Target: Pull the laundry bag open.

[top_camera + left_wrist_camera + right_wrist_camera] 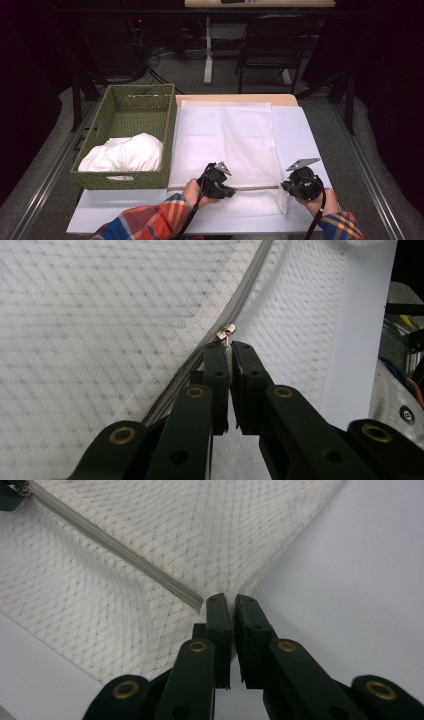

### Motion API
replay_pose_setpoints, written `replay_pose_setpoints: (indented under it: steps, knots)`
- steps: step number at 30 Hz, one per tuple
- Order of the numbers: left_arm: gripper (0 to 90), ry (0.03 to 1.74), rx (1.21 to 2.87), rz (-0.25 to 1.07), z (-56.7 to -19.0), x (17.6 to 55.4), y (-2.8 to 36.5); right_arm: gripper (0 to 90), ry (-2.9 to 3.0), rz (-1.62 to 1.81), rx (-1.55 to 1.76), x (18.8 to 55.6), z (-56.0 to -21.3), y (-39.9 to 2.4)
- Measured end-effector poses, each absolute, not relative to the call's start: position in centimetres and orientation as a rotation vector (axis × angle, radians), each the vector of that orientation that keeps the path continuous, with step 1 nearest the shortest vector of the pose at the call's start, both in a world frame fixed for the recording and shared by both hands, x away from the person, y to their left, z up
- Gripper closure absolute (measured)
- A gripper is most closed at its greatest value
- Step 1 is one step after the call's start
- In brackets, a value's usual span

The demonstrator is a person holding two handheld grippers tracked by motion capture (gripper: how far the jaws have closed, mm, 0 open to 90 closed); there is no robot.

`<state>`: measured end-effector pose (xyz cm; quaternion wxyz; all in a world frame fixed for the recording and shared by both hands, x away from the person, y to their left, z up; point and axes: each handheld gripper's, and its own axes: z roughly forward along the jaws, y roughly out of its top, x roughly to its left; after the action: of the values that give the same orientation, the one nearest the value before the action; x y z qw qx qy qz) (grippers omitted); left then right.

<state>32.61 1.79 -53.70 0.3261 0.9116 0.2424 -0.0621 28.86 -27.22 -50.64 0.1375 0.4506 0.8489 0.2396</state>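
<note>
High view puts the white mesh bag (225,150) flat on a pale sheet (300,135) that covers a wooden table (235,99), with its grey zipper (255,188) running left to right along the bag's near edge. The left gripper (231,191) sits at the zipper's left part; in the left gripper view its jaws are clamped on the small metal zipper pull (226,333). The right gripper (285,186) is at the zipper's right end, jaws pinched on the bag's corner fabric. A green woven basket (107,115) holding a white cloth (125,152) stands just beside the bag's left edge. Bare sheet lies right of the bag and along the near edge. Beyond the table are a dark floor, a chair (275,45) and cables.
</note>
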Motion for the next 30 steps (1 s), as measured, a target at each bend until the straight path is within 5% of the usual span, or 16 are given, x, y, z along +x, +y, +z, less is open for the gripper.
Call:
replay_pose_setpoints:
  steps: [30]
  knots:
    - [86.1, 0.749, 2.367, -0.13, -53.0, 32.1, 8.2, 85.8, 2.452, 0.673, 1.313, 28.9, -50.7, -27.3]
